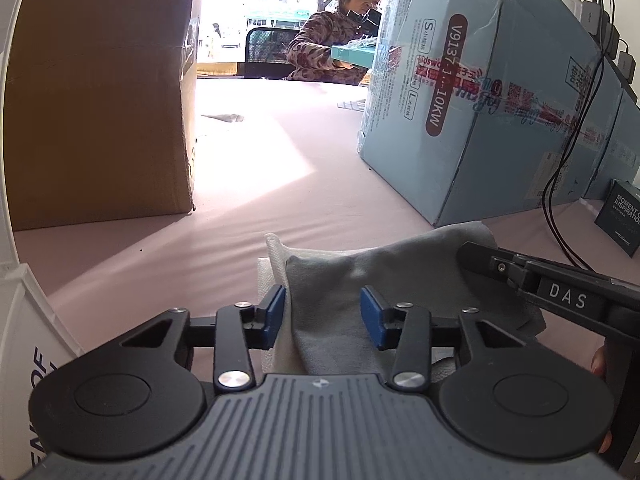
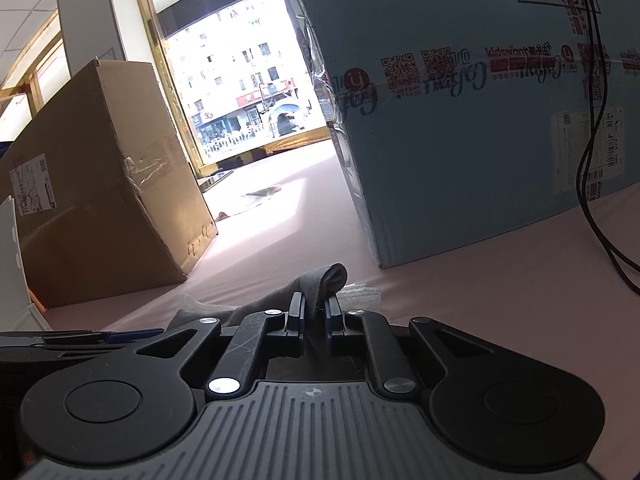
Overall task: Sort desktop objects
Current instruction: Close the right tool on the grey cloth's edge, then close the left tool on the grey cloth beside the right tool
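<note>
A soft grey cloth (image 1: pixel 360 280) is seen lying crumpled on the pale pink tabletop (image 1: pixel 280 208), partly covering a white textured paper napkin (image 1: pixel 276 256) whose corner shows at the cloth's left edge. The left gripper (image 1: pixel 323 312) is held low over the cloth with its blue-padded fingers (image 1: pixel 275 312) spread apart, one on either side of the cloth's near portion, and nothing is clamped between them. In the right wrist view, the right gripper (image 2: pixel 315 312) is shown with its fingers (image 2: pixel 297 312) drawn together on a raised fold of the grey cloth (image 2: pixel 324 280), which stands up between them and curls over at its top; the white napkin (image 2: pixel 360 294) is visible just beyond it on the tabletop (image 2: pixel 480 300). From the left wrist view, the right gripper (image 1: pixel 480 258) is seen entering from the right, its black tip resting on the cloth's far right part. A large brown cardboard box (image 1: pixel 100 88) stands on the tabletop to the left, and a large light-blue printed carton (image 1: pixel 500 100) stands to the right, with black cables (image 1: pixel 560 184) hanging beside it. A small dark box with white lettering (image 1: pixel 620 220) sits at the far right. A person in a patterned top (image 1: pixel 320 44) is seen beyond the far end of the tabletop.
</note>
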The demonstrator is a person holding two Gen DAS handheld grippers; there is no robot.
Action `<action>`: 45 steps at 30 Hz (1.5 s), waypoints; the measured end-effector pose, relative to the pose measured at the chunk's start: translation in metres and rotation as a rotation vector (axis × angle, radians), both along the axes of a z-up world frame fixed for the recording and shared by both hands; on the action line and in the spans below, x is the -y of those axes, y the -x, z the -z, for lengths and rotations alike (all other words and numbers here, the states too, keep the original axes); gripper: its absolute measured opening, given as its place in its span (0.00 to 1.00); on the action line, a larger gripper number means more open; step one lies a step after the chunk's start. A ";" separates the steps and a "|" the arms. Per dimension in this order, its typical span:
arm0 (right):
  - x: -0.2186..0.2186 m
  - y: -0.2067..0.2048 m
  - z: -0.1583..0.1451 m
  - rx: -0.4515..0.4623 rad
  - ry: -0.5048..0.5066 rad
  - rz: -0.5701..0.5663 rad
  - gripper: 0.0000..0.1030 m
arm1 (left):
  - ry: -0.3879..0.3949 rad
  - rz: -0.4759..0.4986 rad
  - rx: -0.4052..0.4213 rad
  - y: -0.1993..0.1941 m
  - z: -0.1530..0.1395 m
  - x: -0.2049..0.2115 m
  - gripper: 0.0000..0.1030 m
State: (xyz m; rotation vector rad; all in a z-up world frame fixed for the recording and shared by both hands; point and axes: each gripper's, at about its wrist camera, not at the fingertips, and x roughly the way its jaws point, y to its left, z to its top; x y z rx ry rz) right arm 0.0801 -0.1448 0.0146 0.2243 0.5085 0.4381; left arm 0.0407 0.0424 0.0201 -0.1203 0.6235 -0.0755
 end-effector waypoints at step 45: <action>0.013 -0.005 0.007 -0.082 -0.075 0.018 0.09 | 0.156 0.002 -0.130 0.006 -0.006 -0.009 0.48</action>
